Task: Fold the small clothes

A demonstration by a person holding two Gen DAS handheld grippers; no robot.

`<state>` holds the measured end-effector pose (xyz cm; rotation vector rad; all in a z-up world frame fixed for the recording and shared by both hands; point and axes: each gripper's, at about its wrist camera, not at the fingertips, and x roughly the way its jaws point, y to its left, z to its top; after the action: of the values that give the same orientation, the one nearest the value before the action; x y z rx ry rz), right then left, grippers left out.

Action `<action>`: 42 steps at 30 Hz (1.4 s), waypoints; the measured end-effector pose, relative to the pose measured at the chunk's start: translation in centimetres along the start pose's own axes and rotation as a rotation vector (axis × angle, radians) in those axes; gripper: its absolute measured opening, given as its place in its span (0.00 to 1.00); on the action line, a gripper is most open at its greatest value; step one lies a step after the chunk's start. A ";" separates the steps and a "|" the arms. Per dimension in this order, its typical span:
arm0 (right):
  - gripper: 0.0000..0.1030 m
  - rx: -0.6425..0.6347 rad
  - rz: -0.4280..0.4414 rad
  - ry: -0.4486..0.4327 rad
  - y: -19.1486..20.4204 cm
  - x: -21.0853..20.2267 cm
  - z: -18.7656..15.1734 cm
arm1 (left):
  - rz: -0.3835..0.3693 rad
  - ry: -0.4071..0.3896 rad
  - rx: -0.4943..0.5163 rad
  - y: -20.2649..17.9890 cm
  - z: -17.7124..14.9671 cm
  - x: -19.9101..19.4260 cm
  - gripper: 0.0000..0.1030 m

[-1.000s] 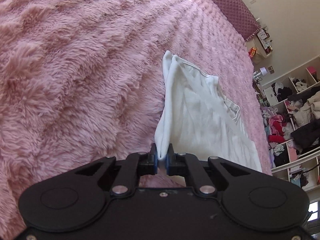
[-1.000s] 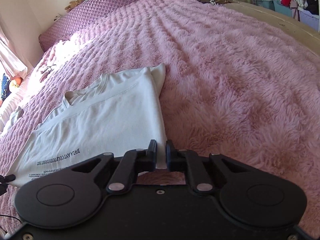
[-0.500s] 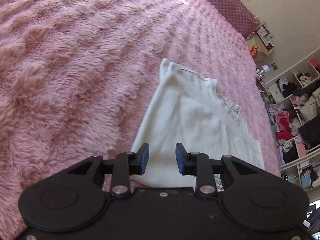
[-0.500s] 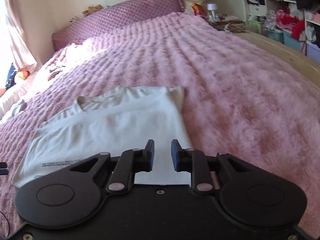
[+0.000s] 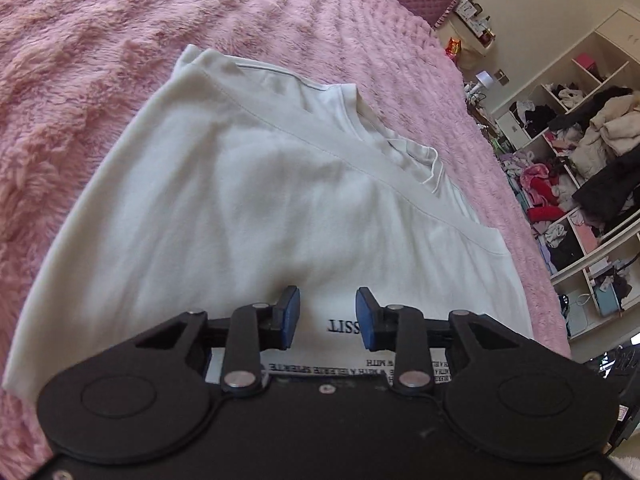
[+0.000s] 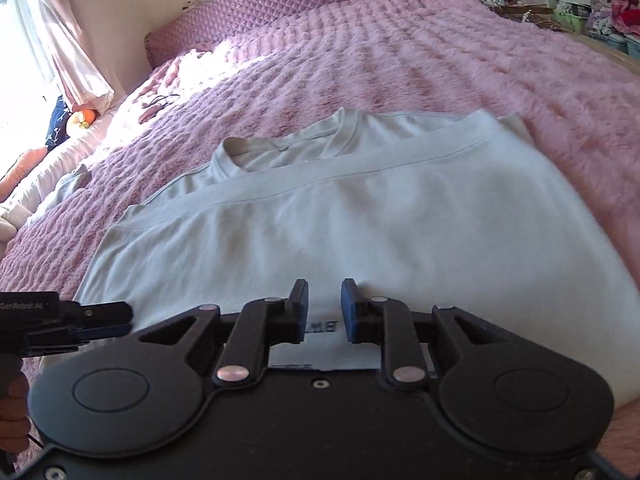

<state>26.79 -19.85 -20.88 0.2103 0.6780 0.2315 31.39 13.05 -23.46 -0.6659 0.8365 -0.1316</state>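
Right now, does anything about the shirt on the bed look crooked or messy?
Mostly tidy: the white T-shirt lies flat on the pink blanket, one side folded over. Only oddity: the folded edge runs slantwise across the collar, not square to it.
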 end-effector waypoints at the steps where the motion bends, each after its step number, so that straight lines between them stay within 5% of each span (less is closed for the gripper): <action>1: 0.06 0.014 -0.027 -0.009 -1.8 -0.8 0.0 | -0.007 -0.010 -0.020 1.8 0.3 -1.1 0.29; 7: 0.00 0.084 -0.173 -0.016 -10.6 -3.9 -0.1 | 0.127 -0.089 -0.102 8.0 1.0 -5.7 0.28; 12: 0.04 0.125 -0.176 -0.013 -10.0 -4.5 0.9 | 0.078 -0.094 -0.186 9.1 2.3 -7.1 0.27; 15: 0.10 0.058 -0.082 -0.069 -6.7 -3.5 3.0 | 0.023 -0.131 -0.062 5.6 3.9 -6.6 0.36; 19: 0.11 -0.002 0.090 -0.046 -2.1 1.8 5.3 | -0.027 -0.071 0.049 0.5 6.6 -1.0 0.37; 24: 0.11 -0.022 0.177 0.030 1.7 7.9 5.6 | -0.035 0.017 0.123 -2.6 7.6 5.1 0.37; 28: 0.11 0.034 0.125 0.004 -1.2 8.0 6.1 | 0.000 0.017 0.132 -0.8 8.6 6.5 0.40; 33: 0.11 0.047 -0.075 -0.065 -8.8 5.7 7.8 | 0.111 -0.064 0.109 3.4 10.1 3.3 0.41; 37: 0.04 0.165 -0.108 -0.065 -13.9 4.9 8.0 | 0.054 -0.063 0.051 5.7 9.7 3.9 0.41; 42: 0.03 0.086 -0.156 -0.055 -12.7 6.2 6.8 | 0.084 -0.086 0.092 5.3 9.3 5.2 0.41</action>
<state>37.62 -30.97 -22.78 0.2439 0.6472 0.0466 40.88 19.98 -25.51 -0.5450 0.7700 -0.0649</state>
